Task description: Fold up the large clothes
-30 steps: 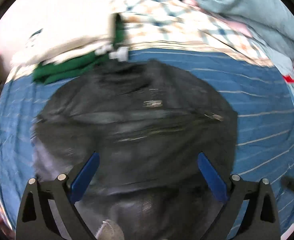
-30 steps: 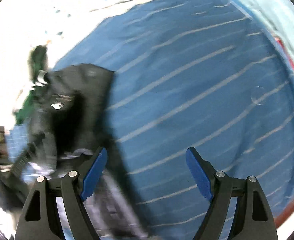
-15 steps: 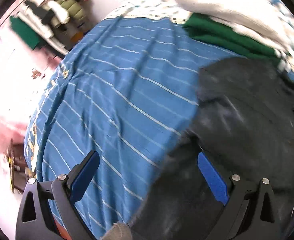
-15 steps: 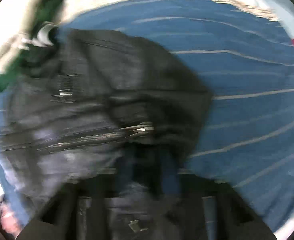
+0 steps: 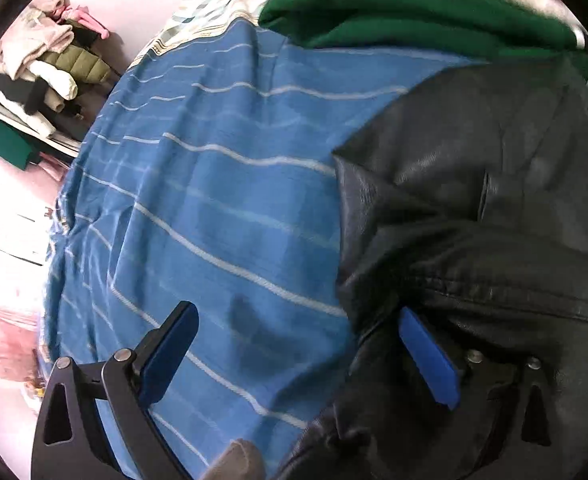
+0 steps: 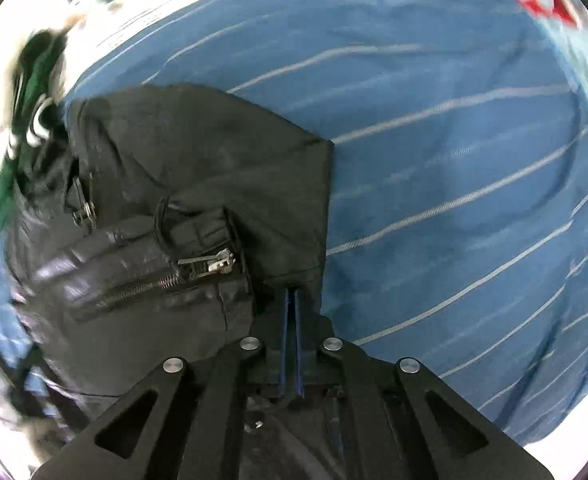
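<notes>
Blue striped bedsheet (image 5: 222, 184); green garment (image 5: 394, 12); clothes pile (image 5: 50, 68) beyond.

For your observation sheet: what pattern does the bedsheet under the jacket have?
The bedsheet is blue with thin white stripes, clearest in the right wrist view.

Bright daylight throughout. Blown out to white along the far left of the left wrist view, where detail is lost. Soft dark shadow on the blue striped sheet (image 5: 222, 208) between the fingers of the left gripper (image 5: 294, 344). Sheen on the black leather jacket (image 5: 494, 220). Strong fisheye curvature at every rim, black vignette in the corners. Motion smear over the green garment (image 6: 34, 80) at the far left of the right wrist view; zipper (image 6: 206, 266) fairly sharp.
</notes>
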### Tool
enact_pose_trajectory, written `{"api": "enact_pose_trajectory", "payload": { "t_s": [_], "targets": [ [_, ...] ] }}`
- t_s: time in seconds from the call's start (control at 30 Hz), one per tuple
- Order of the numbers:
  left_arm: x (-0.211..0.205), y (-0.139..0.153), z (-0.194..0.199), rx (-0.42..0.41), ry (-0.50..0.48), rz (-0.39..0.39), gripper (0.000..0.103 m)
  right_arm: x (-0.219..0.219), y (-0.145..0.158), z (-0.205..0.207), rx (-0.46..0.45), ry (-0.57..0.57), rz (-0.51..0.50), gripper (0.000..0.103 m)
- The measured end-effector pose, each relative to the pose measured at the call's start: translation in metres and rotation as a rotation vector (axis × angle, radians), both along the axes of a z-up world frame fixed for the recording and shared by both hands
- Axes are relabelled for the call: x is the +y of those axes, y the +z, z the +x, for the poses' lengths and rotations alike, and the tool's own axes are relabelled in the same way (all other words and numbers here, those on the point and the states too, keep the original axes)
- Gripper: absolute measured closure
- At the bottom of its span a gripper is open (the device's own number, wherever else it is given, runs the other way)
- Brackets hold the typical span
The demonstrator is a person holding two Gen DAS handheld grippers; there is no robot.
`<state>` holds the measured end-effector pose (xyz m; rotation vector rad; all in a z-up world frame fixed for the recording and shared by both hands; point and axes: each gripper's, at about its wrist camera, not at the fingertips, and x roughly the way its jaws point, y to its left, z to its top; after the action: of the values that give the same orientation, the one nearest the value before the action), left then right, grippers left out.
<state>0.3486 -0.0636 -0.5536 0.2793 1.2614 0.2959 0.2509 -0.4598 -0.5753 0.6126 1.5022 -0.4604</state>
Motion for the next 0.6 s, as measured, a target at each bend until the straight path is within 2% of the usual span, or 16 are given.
{"api": "enact_pose_trajectory", "payload": {
  "t_s": [0.07, 0.17, 0.27, 0.37, 0.4, 0.47, 0.53, 0.6],
  "targets": [
    [0.003, 0.004, -0.007, -0.016, -0.024, -0.024, 0.000, -0.006, 0.015, -0.002, -0.042, -0.021, 0.017, 0.096],
    [0.010, 0.001, -0.014, -0.061, -0.030, -0.073, 0.000, 0.003, 0.045, 0.002, -0.161, 0.028, 0.059, 0.096],
    [0.015, -0.001, -0.010, -0.076, 0.018, -0.123, 0.000, 0.021, 0.040, 0.013, -0.188, 0.114, 0.164, 0.096],
    [0.015, -0.002, -0.011, -0.082, 0.047, -0.141, 0.000, 0.043, 0.001, 0.027, -0.106, 0.201, 0.252, 0.098],
    [0.014, -0.002, -0.012, -0.087, 0.047, -0.143, 0.000, 0.049, -0.025, 0.031, 0.008, 0.245, 0.155, 0.103],
    [0.013, -0.002, -0.012, -0.093, 0.047, -0.147, 0.000, 0.056, -0.049, 0.035, 0.035, 0.301, 0.125, 0.103],
    [0.010, 0.001, -0.013, -0.087, 0.043, -0.137, 0.000, 0.065, -0.053, 0.042, 0.065, 0.320, 0.101, 0.103],
    [0.004, 0.013, -0.017, -0.084, 0.038, -0.080, 0.000, 0.077, -0.042, 0.049, 0.090, 0.362, 0.081, 0.102]
  ]
}}
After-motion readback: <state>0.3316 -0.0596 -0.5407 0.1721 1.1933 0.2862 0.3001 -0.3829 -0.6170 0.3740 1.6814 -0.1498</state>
